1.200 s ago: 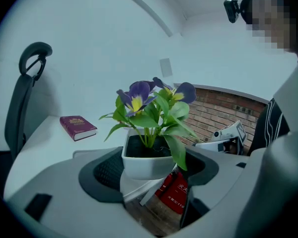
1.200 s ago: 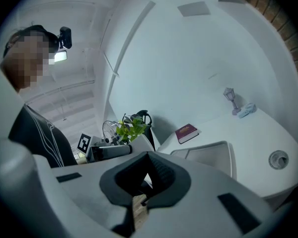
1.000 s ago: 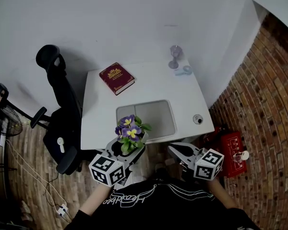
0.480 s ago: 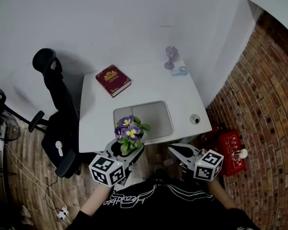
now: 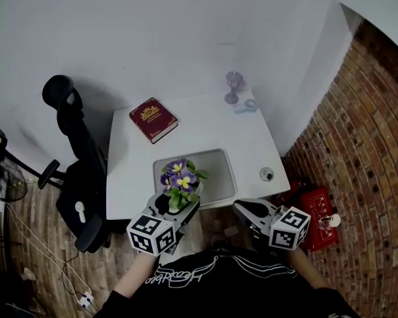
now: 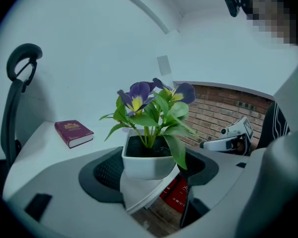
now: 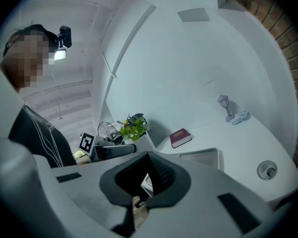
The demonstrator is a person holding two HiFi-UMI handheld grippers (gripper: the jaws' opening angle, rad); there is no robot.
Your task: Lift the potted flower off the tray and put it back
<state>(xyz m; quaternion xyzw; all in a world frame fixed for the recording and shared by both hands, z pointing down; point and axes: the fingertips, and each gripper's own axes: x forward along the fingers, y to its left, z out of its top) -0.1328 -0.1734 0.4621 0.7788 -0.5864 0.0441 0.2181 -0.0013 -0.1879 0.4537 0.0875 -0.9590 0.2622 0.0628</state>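
White worktop (image 5: 205,128) against the wall; black office chair (image 5: 76,158) at its left side; grey tray (image 5: 215,167) lying at its near edge, nothing on it. Left gripper (image 5: 179,204), fingers closed on the white pot of the potted flower (image 5: 179,177), which is held upright in the air, clear of the tray, over its near-left corner as the head view shows it; right gripper (image 5: 240,207), fingers drawn together, holding nothing, off the worktop's near edge. Red book (image 5: 152,119) lying flat towards the back left; goblet (image 5: 233,86) upright at the back.
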